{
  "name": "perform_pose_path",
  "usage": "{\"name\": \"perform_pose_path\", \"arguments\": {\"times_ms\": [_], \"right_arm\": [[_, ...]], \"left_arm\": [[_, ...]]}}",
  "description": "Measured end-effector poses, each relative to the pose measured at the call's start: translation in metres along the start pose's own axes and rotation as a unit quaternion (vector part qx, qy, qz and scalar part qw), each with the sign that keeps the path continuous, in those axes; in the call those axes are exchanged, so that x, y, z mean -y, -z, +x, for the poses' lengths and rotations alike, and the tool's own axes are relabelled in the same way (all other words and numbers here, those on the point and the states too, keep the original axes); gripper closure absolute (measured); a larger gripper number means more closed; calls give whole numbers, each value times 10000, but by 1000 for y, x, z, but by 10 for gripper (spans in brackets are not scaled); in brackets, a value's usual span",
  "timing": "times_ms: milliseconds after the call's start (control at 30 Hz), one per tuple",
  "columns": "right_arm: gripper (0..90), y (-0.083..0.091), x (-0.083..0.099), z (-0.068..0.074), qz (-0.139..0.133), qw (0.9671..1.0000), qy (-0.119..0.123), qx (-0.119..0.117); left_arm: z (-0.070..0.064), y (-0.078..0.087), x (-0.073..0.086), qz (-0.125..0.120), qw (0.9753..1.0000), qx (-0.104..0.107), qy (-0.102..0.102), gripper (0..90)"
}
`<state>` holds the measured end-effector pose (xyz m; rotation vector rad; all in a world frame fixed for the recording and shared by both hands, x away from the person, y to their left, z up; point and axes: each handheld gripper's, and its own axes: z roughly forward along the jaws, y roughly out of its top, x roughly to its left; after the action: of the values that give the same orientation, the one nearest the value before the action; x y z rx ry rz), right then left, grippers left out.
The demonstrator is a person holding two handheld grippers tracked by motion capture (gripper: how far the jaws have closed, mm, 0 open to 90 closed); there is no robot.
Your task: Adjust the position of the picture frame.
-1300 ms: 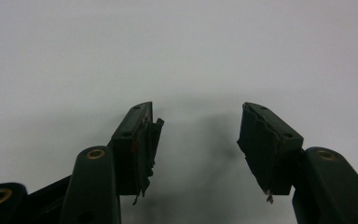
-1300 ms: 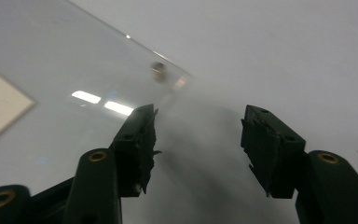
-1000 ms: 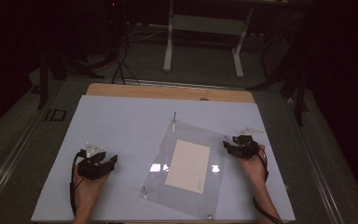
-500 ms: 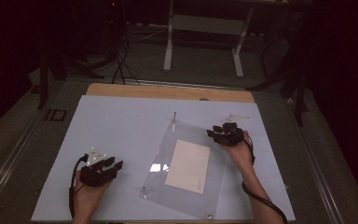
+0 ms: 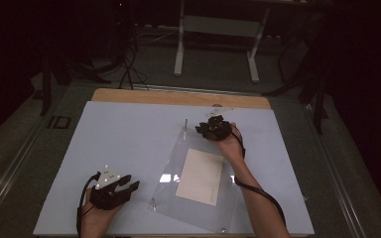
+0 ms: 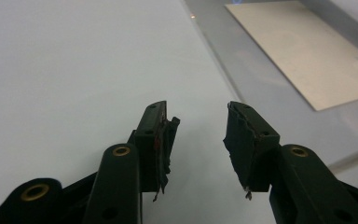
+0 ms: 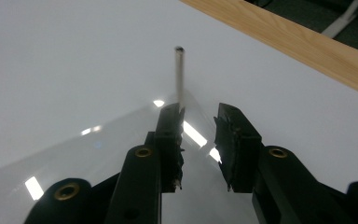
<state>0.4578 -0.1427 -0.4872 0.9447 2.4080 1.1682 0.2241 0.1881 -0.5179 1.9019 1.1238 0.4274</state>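
A clear plastic plate [image 5: 171, 191] lies askew on the white table top, with a cream paper sheet [image 5: 201, 176] under or in it. A thin metal pin [image 5: 186, 123] stands upright at the plate's far corner. My right gripper [image 5: 203, 129] is open just right of that pin. In the right gripper view the pin [image 7: 180, 74] rises just beyond the left jaw of the open right gripper [image 7: 198, 122], untouched. My left gripper [image 5: 128, 185] rests open near the front left, apart from the plate. In the left gripper view the left gripper [image 6: 198, 126] holds nothing, and the paper sheet [image 6: 303, 51] lies ahead to the right.
The white table top [image 5: 129, 139] has a wooden strip [image 5: 178, 97] along its far edge, seen also as the wooden strip [image 7: 284, 37]. Short pegs [image 5: 154, 202] mark the plate's near corners. Beyond the table are a dark floor, cables and a metal stand [image 5: 216, 29].
My right gripper has moved left and farther away, from the plate's right side to its far corner by the pin. My left gripper has drifted toward the front edge and slightly right.
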Motion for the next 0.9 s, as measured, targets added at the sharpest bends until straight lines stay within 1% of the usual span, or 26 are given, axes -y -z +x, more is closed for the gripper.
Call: {"name": "perform_pose_path", "arguments": {"times_ms": [167, 233, 333, 433, 467, 500, 567, 600, 633, 700, 800, 833, 900], "right_arm": [[718, -25, -12, 5, 1, 10000, -75, 0], [733, -34, -16, 8, 47, 10000, -62, -6], [749, -47, -22, 13, 129, 9999, -48, 12], [781, -60, -21, 12, 266, 9995, -113, 151], [788, -64, -20, 12, 319, 9991, -143, 235], [793, -67, -17, 12, 400, 9986, -123, 316], [817, -71, -13, 12, 363, 9988, -191, 284], [846, -71, -13, 12, 314, 9990, -200, 249], [849, -72, -13, 13, 308, 9990, -190, 250], [852, -72, -13, 14, 319, 9989, -209, 273], [853, -72, -13, 14, 324, 9988, -226, 284], [853, -71, -13, 14, 327, 9988, -235, 295], [853, -71, -13, 14, 336, 9987, -246, 295]], "left_arm": [[-2, 1, 3, -50, 9998, 176, -57, 595], [-3, 0, 3, -16, 9998, 198, -87, 596], [-5, 1, 3, -44, 9996, 234, -143, 598], [-7, 5, 3, -85, 9995, 262, -173, 601], [-8, 6, 4, -107, 9994, 279, -178, 602], [-10, 6, 5, -93, 9994, 293, -188, 603], [-14, 8, 7, -37, 9994, 312, -171, 595], [-17, 9, 9, -40, 9993, 341, -177, 588], [-20, 11, 11, -54, 9990, 408, -195, 587], [-27, 12, 14, -46, 9985, 462, -302, 582], [-35, 10, 17, 63, 9973, 561, -473, 579], [-37, 9, 17, 102, 9967, 602, -529, 578], [-39, 7, 17, 128, 9958, 704, -572, 578]]}}
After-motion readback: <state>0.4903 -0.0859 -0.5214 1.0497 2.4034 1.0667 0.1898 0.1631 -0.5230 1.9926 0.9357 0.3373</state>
